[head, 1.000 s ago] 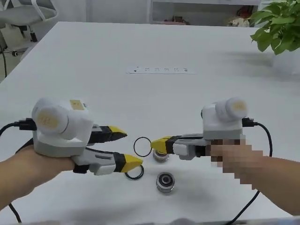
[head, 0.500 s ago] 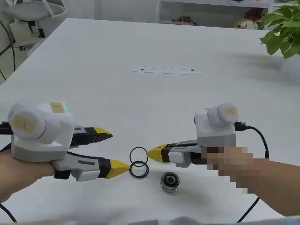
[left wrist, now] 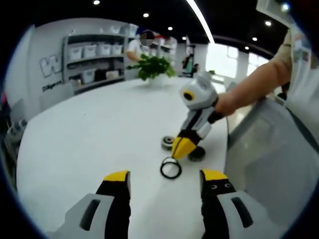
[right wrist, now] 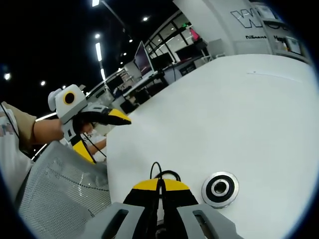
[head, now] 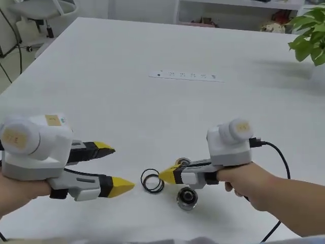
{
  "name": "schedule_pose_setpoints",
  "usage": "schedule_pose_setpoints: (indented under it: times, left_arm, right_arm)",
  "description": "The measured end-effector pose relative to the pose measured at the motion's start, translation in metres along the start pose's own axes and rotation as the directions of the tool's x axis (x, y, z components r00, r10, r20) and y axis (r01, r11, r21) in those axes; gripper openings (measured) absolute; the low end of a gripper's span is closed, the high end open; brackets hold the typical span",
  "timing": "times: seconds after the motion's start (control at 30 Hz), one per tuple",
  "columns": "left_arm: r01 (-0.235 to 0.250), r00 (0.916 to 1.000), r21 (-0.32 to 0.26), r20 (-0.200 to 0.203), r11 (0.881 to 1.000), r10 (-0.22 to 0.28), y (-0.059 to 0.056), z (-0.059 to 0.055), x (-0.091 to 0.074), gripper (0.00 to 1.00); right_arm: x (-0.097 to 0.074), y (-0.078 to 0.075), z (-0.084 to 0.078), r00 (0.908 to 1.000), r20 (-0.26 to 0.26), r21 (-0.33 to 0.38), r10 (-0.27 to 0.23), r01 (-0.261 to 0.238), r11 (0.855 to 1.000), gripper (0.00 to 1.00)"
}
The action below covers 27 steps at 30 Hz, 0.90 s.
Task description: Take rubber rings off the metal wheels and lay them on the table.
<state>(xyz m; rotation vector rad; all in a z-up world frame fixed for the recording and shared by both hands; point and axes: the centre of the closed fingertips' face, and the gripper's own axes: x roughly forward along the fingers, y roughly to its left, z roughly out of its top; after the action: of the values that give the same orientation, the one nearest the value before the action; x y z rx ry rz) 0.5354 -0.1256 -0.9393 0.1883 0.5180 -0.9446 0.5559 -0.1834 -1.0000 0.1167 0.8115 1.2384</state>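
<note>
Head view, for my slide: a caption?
Right gripper pinches a rubber ring over another on the table; left gripper open; metal wheels beside.

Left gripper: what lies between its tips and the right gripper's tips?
Black rubber rings, overlapping, lie on the table there, close to the right gripper; the head view and left gripper view both show this.

Both grippers have a white-and-grey housing with a round cap, black jaws and yellow tips. The left gripper (head: 119, 168) bears a pale yellow sticker (head: 14, 138); the right gripper (head: 163, 176) trails a black cable (head: 278, 153). A beige short sleeve (right wrist: 17, 124) covers the left upper arm
</note>
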Motion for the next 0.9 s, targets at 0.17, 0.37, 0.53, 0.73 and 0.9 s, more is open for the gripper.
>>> schedule_pose_setpoints:
  times: [0.17, 0.37, 0.53, 0.73, 0.9]
  left_arm:
    - [0.001, 1.0000, -0.008, -0.006, 1.000, -0.001, -0.0005, -0.0030, 0.0013, 0.57]
    - [0.002, 0.9999, -0.012, -0.014, 1.000, -0.002, -0.0015, -0.0056, 0.0008, 0.56]
    - [0.000, 0.9998, -0.015, -0.020, 1.000, 0.000, -0.0008, -0.0080, 0.0000, 0.56]
    - [0.005, 0.9998, -0.018, -0.021, 1.000, -0.005, -0.0024, -0.0074, 0.0004, 0.56]
    - [0.013, 0.9996, -0.013, -0.024, 1.000, -0.013, -0.0049, -0.0063, 0.0012, 0.56]
  right_arm:
    - [0.0004, -0.0038, -0.0032, 0.9999, -0.012, 0.000, -0.013, 0.013, 1.000, 0.00]
    - [0.0023, -0.0075, -0.0079, 0.9992, -0.029, -0.009, -0.026, 0.026, 1.000, 0.00]
    - [0.0027, -0.0079, -0.0088, 0.9989, -0.034, -0.023, -0.031, 0.030, 0.999, 0.04]
    - [-0.0004, -0.0068, -0.0078, 0.9992, -0.029, -0.026, -0.028, 0.027, 0.999, 0.10]
    - [-0.0060, -0.0038, -0.0004, 0.9997, -0.005, -0.028, -0.025, 0.025, 0.999, 0.15]
